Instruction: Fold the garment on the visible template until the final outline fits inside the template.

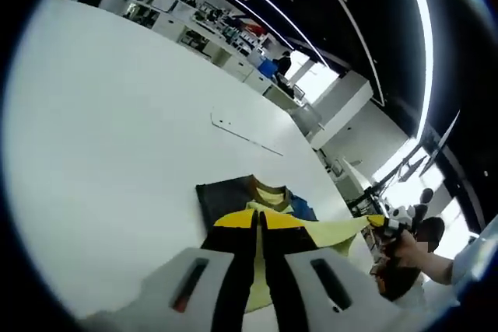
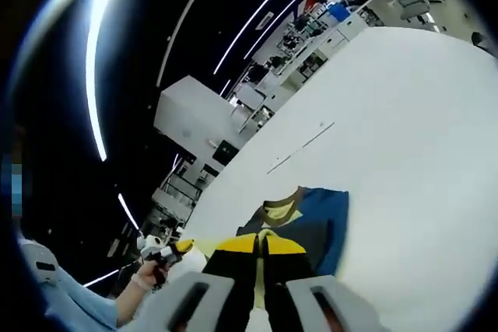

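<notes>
A garment (image 1: 227, 195) in dark grey, blue and pale yellow lies bunched on the white table (image 1: 117, 138). My left gripper (image 1: 259, 220) has its yellow-tipped jaws pressed together on the garment's pale yellow cloth. The cloth stretches right to my right gripper (image 1: 387, 225), held in a hand. In the right gripper view, my right gripper (image 2: 261, 243) is shut on the same yellow cloth, with the blue and grey part of the garment (image 2: 325, 221) just beyond it. My left gripper (image 2: 173, 251) shows at the left in a hand. A thin template line (image 1: 245, 136) (image 2: 300, 149) marks the table beyond the garment.
The white table (image 2: 412, 114) spreads wide around the garment. Desks and shelves (image 1: 210, 25) stand past its far edge, with a person (image 1: 283, 61) among them. A light blue sleeve (image 2: 62, 301) is at the lower left of the right gripper view.
</notes>
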The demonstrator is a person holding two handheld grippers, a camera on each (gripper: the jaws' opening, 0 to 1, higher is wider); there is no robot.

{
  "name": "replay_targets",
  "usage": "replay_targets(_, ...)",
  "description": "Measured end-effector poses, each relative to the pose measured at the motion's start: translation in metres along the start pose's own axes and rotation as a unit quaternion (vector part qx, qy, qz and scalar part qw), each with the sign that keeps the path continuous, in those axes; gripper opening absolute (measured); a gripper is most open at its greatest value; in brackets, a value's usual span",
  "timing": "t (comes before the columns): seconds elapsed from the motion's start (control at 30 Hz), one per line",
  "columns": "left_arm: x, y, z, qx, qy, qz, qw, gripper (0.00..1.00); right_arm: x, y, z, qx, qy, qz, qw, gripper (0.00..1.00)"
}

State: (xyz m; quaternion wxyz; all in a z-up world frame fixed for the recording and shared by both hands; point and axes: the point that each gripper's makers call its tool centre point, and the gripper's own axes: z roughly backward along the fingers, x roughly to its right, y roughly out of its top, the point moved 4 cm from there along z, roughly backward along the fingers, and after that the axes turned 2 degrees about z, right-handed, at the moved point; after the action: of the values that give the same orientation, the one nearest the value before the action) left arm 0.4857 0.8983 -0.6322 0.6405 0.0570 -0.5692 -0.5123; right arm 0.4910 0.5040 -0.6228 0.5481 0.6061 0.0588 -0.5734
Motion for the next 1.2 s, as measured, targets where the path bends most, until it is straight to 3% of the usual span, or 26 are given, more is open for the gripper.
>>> replay_targets(0.1,0.0,0.011,-0.01,0.001,0.003,-0.026,0.9997,0.0,0.004,0.015,-0.011,0.014,0.002,0.001,0.9999,0.0)
replay_targets(0.23,-0.004,0.026,-0.028,0.015,0.002,-0.028,0.9995,0.0,0.013,0.03,-0.026,0.023,-0.009,0.014,0.9996,0.0)
replay_targets(0.37,-0.015,0.023,-0.047,0.005,0.016,-0.023,0.9996,0.0,0.026,0.036,-0.044,0.024,-0.017,0.019,0.9994,0.0)
replay_targets(0.67,-0.038,0.016,-0.071,0.0,0.033,-0.008,0.9994,0.0,0.05,0.032,-0.066,0.01,-0.043,0.017,0.9989,0.0)
replay_targets(0.9,-0.058,0.01,-0.076,-0.009,0.057,-0.03,0.9979,0.0,0.071,0.028,-0.069,0.003,-0.063,0.005,0.998,0.0)
replay_targets(1.07,-0.069,-0.001,-0.082,-0.019,0.071,-0.059,0.9956,0.0,0.089,0.016,-0.076,-0.023,-0.086,0.016,0.9959,0.0)
replay_targets(1.2,-0.077,-0.011,-0.086,-0.03,0.081,-0.048,0.9951,0.0,0.101,0.009,-0.081,-0.036,-0.102,0.031,0.9937,0.0)
